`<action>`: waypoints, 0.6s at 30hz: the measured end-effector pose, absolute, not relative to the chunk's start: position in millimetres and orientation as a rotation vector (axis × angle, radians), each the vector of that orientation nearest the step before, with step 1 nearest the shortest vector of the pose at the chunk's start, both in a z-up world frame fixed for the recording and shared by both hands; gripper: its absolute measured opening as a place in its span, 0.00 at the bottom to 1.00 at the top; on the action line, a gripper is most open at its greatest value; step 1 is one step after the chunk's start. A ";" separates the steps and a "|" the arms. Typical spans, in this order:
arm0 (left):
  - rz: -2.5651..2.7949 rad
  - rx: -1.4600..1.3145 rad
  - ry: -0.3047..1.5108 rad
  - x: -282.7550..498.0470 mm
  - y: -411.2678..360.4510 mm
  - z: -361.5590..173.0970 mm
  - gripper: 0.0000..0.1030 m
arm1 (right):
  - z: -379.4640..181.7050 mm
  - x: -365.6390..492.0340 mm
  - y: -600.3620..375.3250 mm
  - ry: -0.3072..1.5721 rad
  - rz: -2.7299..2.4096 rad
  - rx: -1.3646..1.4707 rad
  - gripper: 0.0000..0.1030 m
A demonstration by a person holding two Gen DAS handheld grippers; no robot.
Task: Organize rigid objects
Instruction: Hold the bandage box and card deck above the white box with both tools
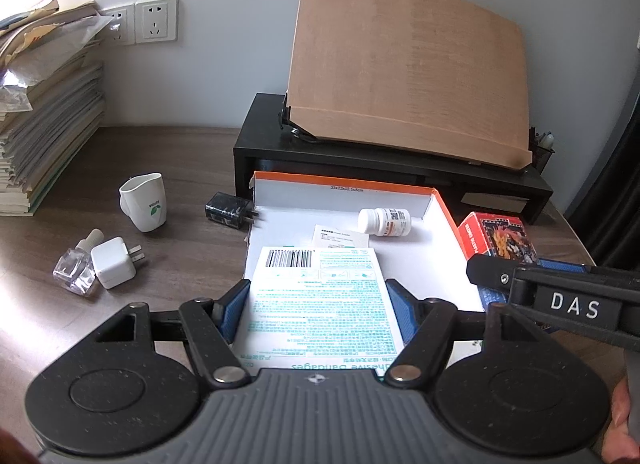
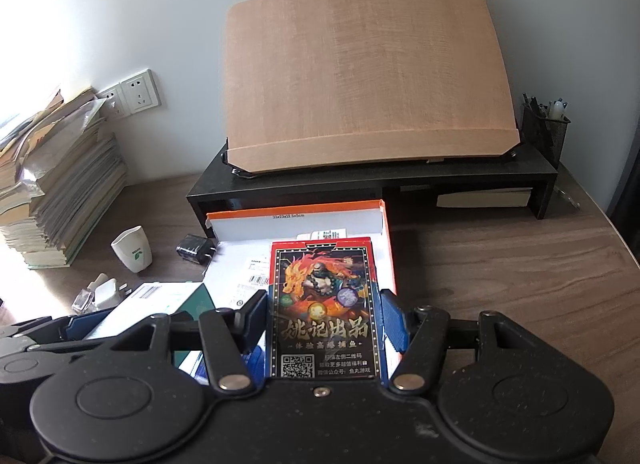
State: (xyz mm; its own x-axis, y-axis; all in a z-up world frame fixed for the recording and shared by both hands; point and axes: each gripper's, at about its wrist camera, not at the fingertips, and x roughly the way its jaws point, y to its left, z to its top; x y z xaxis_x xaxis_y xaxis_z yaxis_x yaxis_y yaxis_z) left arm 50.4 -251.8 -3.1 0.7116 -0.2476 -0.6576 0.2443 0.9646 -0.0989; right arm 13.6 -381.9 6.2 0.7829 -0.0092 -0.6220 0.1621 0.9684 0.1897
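The left gripper [image 1: 318,310] has its jaws part-way spread and pinching a white adhesive-bandage box [image 1: 320,296] by its two long sides, the blue pads [image 1: 231,312] pressed against the cardboard. The box shows a barcode and green print on its upper face and hangs over the near part of a shallow white tray-like carton with an orange rim [image 1: 442,203].

The right gripper [image 2: 324,322] has its jaws at a similar width, clamped on a red-and-black playing-card box [image 2: 324,304] with a dragon picture and a QR code on its face. That box is tilted over the near right part of the same orange-rimmed carton [image 2: 386,240]. In the left wrist view, the right gripper enters from the right edge, with the card box [image 1: 496,240] just beside the carton's right wall.

Inside the carton lie a white pill bottle [image 1: 385,221] on its side near the far right corner and a small printed paper slip [image 1: 340,239] beside it.

On the wooden tabletop [image 1: 180,151] left of the carton sit a black plug adapter [image 1: 229,209] touching the carton's far left corner, a white cup with a green leaf mark [image 1: 145,201], a white plug adapter [image 1: 116,267] and a clear glass bottle [image 1: 77,271] just beside it. Further left stands a stack of papers and books [image 1: 44,111].

Behind the carton is a black desk riser [image 1: 256,143] carrying a tilted wooden board [image 1: 408,75], with a mesh pen holder [image 2: 544,131] at its right end.
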 end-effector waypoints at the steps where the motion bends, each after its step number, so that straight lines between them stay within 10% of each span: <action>1: -0.273 -0.004 0.727 47.8 -251.2 -2.3 0.70 | 6.3 10.6 -381.4 0.665 -0.093 0.240 0.69; 18: -0.263 -0.015 0.703 11.4 -242.3 4.6 0.70 | 11.8 -29.9 -370.5 0.647 -0.076 0.239 0.69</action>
